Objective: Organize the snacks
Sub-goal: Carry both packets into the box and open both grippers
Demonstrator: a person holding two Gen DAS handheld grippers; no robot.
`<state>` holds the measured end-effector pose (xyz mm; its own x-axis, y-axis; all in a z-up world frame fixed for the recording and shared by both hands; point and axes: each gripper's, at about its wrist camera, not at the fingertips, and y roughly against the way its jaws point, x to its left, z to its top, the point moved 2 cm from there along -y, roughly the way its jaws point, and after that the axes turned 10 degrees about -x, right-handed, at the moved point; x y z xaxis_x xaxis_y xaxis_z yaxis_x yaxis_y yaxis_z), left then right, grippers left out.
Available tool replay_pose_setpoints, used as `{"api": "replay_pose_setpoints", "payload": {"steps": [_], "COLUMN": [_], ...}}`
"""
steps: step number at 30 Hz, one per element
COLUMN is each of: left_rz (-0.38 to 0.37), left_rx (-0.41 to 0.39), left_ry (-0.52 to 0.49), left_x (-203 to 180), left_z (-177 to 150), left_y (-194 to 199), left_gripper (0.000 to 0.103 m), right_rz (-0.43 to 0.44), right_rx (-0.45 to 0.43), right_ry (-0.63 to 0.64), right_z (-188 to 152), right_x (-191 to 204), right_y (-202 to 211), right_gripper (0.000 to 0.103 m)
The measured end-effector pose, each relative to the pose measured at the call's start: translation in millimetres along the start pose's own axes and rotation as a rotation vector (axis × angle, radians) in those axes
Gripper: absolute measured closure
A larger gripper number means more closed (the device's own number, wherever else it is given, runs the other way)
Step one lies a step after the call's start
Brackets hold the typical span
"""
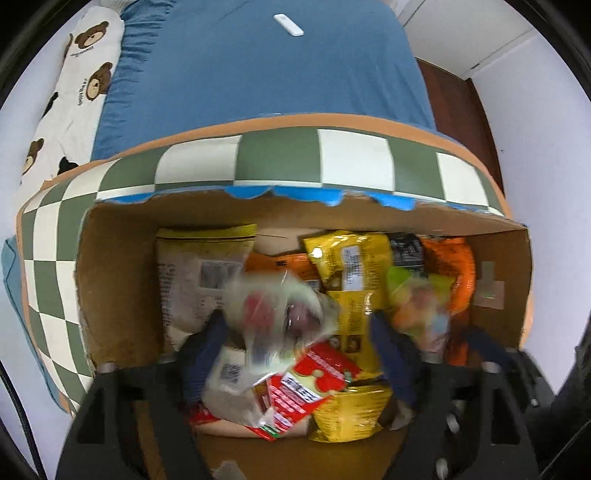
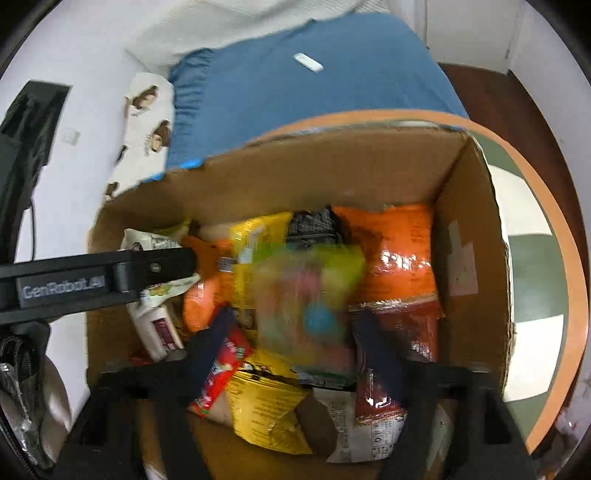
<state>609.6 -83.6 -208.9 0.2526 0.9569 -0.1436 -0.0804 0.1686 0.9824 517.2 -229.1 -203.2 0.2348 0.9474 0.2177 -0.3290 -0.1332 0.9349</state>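
Snack packets (image 2: pixel 391 254), glossy crinkled foil, heaped in corrugated cardboard box (image 2: pixel 332 173).

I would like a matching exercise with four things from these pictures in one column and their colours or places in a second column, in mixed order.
Things:
1. cardboard box
2. bed sheet
3. white remote
4. big snack bag at the box's right wall

Descriptions:
A. orange
B. lying on the bed
C. blue
D. full of snack packets, on the checkered mat

Pairs: 1-D, 2-C, 3-B, 4-A
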Motion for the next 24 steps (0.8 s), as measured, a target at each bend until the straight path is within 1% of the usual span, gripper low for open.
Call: {"api": "replay_pose_setpoints", "payload": {"steps": [1,4,7,13,20,24], "left_rz": [0.008,0.023,0.014,0.039,0.064,0.092], "left_rx": [-0.002,-0.006,-0.006,-0.039,-0.097,-0.157], "left_ry": [-0.004,0.000,0.007,0.002,-0.005,0.001], "left_x": [1.1,4.5,5.8,10.2,14.7,17.6], "left_z": [-0.5,-2.4,-7.0,-19.2,-36.7,-50.7], "left_y": [-1.0,-1.8,-0.2,9.2,27.2,39.4], "left_gripper": [0.009,0.008,0.008,0.008,0.008,0.008], "right_rz": [-0.018,-0.051,-0.077,-0.095,-0.097,-0.101], "right_rx": [-0.002,0.000,-0.005,-0.007,-0.031,-0.061], "right_ry": [0.015,0.035,0.054,0.055,0.053,0.065], "right_z": [0.4,-0.1,-0.4,-5.3,-13.3,-20.8], "right_x": [0.2,1.7,1.7,-5.2,-9.0,-10.1], "right_y": [-0.1,1.4,5.0,15.9,31.7,43.1], "right_gripper": [0.001,0.001,0.001,0.001,0.001,0.001]}}
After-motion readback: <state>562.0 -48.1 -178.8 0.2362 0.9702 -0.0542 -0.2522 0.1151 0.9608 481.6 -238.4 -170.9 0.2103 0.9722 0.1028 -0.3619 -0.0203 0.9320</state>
